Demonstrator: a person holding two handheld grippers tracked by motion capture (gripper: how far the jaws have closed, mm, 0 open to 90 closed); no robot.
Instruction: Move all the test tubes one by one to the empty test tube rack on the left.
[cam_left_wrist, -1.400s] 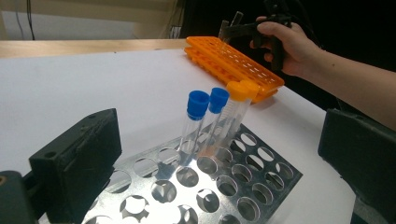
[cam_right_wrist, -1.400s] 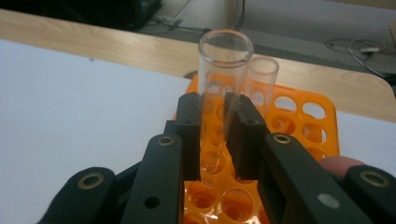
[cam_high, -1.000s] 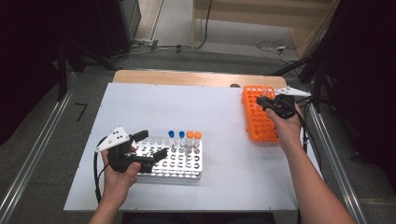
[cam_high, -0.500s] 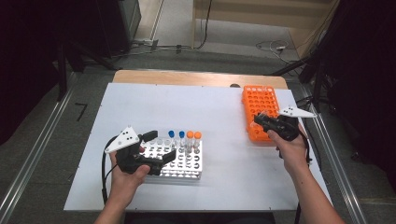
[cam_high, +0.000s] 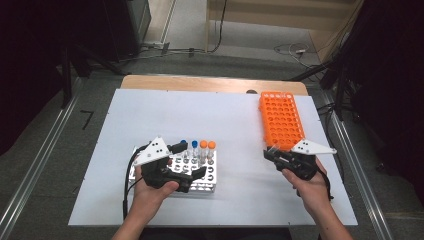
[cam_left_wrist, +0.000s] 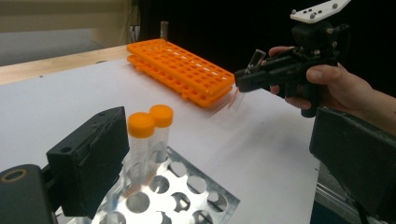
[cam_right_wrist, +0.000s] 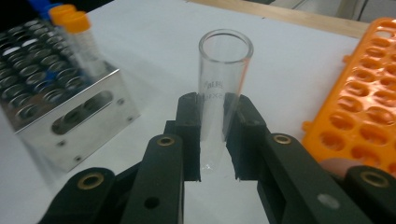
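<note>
Glass tube (cam_right_wrist: 220, 100) lower end hidden behind gripper pads; metal rack (cam_right_wrist: 56, 100) blurred, cut off at left edge.

The glass tube (cam_right_wrist: 223, 88) bears faint print (too blurred to read).

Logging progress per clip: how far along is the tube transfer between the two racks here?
Done: four capped tubes stand in the metal rack. In hand: the right gripper is shut on a clear uncapped tube, lifted clear beside the orange rack. The left gripper stands open over the metal rack, its jaws having just been closing a little, with nothing between its pads. Left: seating this tube; another still stands in the orange rack's far end.
</note>
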